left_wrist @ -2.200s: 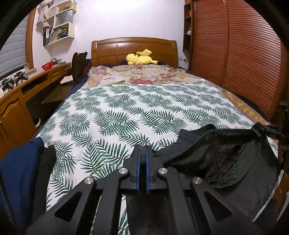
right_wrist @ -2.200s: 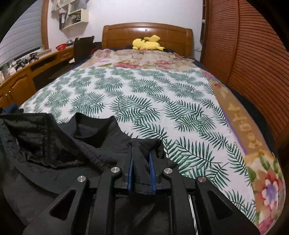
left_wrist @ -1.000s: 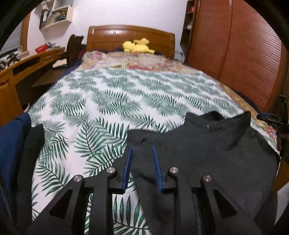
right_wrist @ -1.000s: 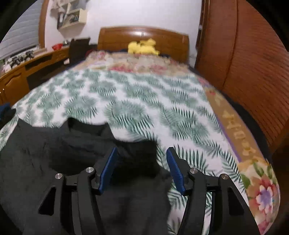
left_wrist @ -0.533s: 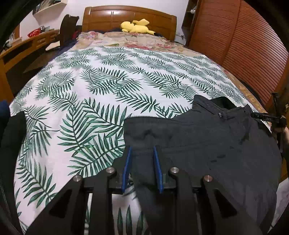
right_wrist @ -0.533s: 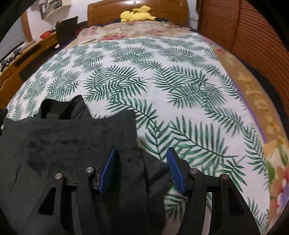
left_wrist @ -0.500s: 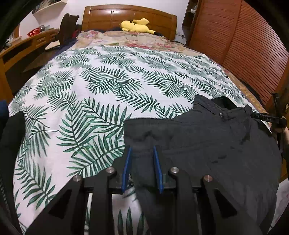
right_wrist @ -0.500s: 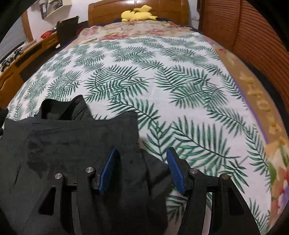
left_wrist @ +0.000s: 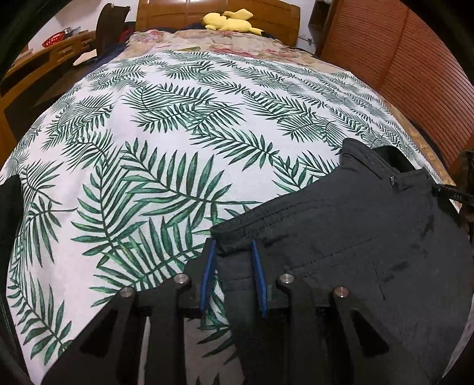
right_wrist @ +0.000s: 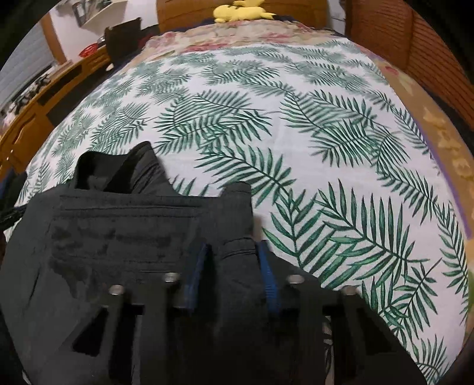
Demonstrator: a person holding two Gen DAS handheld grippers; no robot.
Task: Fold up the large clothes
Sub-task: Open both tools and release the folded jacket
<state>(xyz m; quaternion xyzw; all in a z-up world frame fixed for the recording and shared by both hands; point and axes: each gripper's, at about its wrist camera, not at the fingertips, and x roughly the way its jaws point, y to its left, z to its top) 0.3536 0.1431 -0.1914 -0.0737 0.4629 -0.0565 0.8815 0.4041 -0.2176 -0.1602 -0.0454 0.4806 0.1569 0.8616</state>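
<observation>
At the foot of the bed: both grippers reach onto the dark trousers lying on the leaf-print bedspread.
Left gripper: jaws closing, with the waistband corner of the trousers between the blue pads — the cloth fills the gap and the pads sit against it.
Right gripper: jaws closing too, a bunched fold of the trousers' other waist corner between its pads, which press on it; this view is somewhat blurred.
Trousers relative to the bedspread: spread flat at its near edge, waistband toward the headboard, legs running off toward the viewer; a flap at the fly stands up on the far side of the waistband.
Beyond the bedspread: a floral quilt lies between it and the wooden headboard, with a yellow plush toy on top of the quilt.
Left of the bedspread: a wooden desk.
Right of the bedspread: a slatted wooden wardrobe — close beside the bed.
</observation>
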